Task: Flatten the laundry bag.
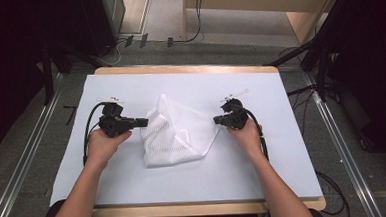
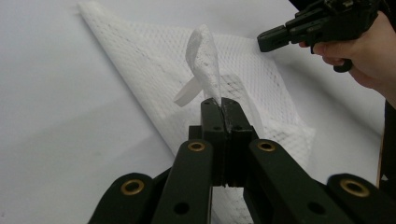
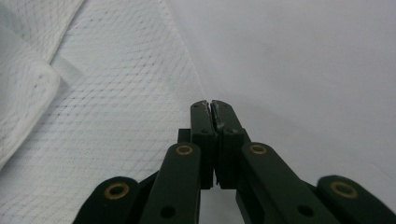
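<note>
Mesh cloth (image 1: pixel 178 130) lies crumpled mid-table between both grippers; its folds hide the inner layers. Left gripper (image 2: pixel 223 103) is closed, pinching a raised cloth edge. Right gripper (image 3: pixel 213 106) is closed on the cloth's right edge.

White-topped table (image 1: pixel 129 82) with pale wood edge, grey carpet floor (image 1: pixel 23 147), metal floor rails (image 1: pixel 332 131), black drapes (image 1: pixel 8 58) at both sides, light wooden furniture (image 1: pixel 295 3) behind
</note>
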A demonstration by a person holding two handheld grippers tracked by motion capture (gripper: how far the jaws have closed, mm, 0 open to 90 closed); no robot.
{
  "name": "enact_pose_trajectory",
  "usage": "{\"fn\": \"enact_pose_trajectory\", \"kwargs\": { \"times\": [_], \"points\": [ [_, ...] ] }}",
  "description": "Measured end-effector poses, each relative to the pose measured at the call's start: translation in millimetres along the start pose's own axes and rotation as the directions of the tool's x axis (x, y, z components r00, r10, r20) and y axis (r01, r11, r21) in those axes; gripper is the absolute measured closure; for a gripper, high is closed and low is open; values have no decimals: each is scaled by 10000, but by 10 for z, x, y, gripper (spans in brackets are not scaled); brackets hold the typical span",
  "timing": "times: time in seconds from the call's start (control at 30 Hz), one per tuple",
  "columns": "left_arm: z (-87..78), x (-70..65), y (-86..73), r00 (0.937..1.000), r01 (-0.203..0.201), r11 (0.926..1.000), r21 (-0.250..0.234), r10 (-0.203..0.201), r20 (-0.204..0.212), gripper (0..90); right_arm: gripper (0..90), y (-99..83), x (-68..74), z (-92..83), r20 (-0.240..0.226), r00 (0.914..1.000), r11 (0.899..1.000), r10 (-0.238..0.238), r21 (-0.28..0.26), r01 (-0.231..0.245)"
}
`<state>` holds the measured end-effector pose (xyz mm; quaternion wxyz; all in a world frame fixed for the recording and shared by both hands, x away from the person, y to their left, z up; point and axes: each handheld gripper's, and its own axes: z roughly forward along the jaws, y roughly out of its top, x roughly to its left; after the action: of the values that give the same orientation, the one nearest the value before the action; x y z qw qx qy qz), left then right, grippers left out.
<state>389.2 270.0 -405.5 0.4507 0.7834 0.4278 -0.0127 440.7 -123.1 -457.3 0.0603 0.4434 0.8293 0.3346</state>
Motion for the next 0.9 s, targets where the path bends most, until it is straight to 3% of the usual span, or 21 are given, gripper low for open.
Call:
{"fn": "enact_pose_trajectory", "kwargs": {
  "times": [0.27, 0.47, 0.6, 0.77, 0.9],
  "points": [
    [-165, 13, -30, 9998, 57, 9983, -585, -68, -186, 900, 900, -28, -275, -162, 555, 9971, 9982, 528, -304, -512],
    [-253, -1, -103, 9995, 235, 9970, -734, -250, -190, 900, 900, -85, -416, -294, 717, 9932, 9950, 920, -463, -888],
    [-265, -74, -183, 9995, 249, 9987, -445, -257, -177, 900, 900, -138, -463, -354, 798, 9924, 9950, 934, -421, -903],
    [-239, -194, -252, 9998, 176, 9997, -176, -178, -118, 900, 896, -197, -499, -333, 542, 9937, 9950, 978, -252, -966],
    [-220, -240, -332, 9999, 156, 9996, 255, -154, -70, 897, 808, -191, -473, -351, 518, 9946, 9954, 900, -384, -881]
  ]
}}
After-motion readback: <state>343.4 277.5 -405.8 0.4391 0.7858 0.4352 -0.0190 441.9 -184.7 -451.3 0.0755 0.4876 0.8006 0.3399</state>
